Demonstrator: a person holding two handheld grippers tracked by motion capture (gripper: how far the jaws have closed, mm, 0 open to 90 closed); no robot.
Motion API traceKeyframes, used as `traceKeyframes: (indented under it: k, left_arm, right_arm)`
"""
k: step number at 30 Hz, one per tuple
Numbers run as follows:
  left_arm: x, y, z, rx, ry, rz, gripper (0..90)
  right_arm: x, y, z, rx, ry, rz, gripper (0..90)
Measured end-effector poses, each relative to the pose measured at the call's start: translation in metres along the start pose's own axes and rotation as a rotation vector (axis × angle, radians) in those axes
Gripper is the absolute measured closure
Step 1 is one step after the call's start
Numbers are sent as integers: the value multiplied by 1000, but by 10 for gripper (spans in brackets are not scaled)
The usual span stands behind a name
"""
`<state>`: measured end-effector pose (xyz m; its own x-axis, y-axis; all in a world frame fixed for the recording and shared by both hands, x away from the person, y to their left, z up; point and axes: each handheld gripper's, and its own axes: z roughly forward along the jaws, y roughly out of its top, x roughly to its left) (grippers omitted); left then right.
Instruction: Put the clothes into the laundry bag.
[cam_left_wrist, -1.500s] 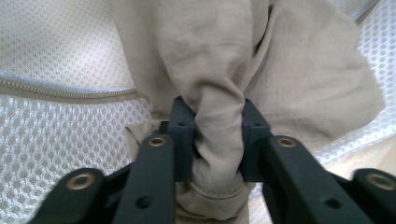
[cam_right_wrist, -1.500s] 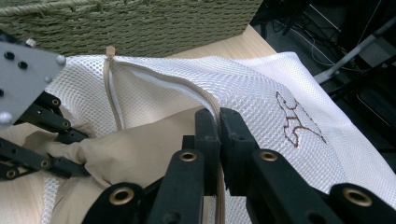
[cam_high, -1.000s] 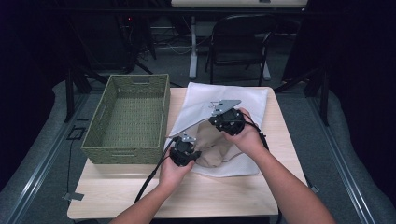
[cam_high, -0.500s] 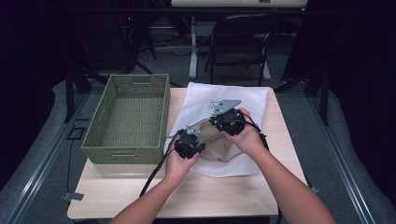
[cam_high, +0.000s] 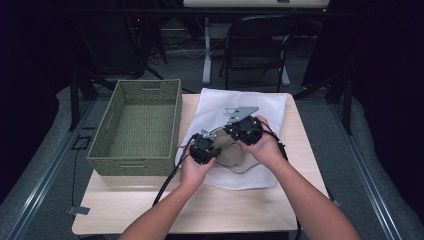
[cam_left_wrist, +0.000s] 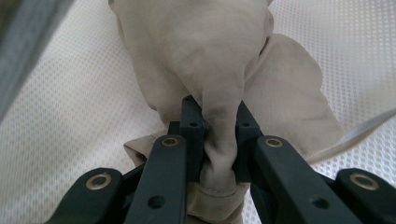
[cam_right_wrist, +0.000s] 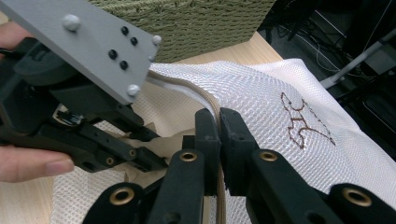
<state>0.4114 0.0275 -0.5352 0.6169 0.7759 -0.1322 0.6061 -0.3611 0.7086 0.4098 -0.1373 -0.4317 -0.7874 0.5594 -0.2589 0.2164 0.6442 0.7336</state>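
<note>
Wooden table (cam_high: 150, 210) underneath it all, green woven basket (cam_high: 135, 125) off beyond the left gripper (cam_high: 205, 148). White mesh bag (cam_high: 260, 107) spreads under both tools. Right gripper (cam_right_wrist: 218, 122) has its fingers pressed together on the bag's tan-trimmed opening edge (cam_right_wrist: 205, 100). Left gripper's fingers clamp a bunched fold of the beige cloth (cam_left_wrist: 210, 70), which billows just ahead of them, lying on the mesh.

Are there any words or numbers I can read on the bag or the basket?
No readable text anywhere.
Brown stitched mark on the white mesh bag: looks like a small design or letters, but I cannot make out what it says.
Woven basket: no label or writing visible.
</note>
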Motion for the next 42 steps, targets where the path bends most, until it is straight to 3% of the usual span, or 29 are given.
traceKeyframes:
  k: [15,23,28,31,42]
  left_arm:
    - [6,3,14,-14,-2,-35,800]
    - [5,0,13,-10,-2,-13,767]
    - [7,-2,5,-11,-18,-21,645]
    - [6,-3,-3,-11,-32,-13,502]
    - [13,-20,-41,3,-65,31,424]
  right_arm:
    - [-1,-1,-1,-4,-2,2,865]
    - [-2,-2,-2,2,-5,3,865]
    - [-4,-3,-3,1,-9,7,864]
    - [-3,-4,-3,0,-6,8,864]
    - [2,-15,-2,15,-3,11,861]
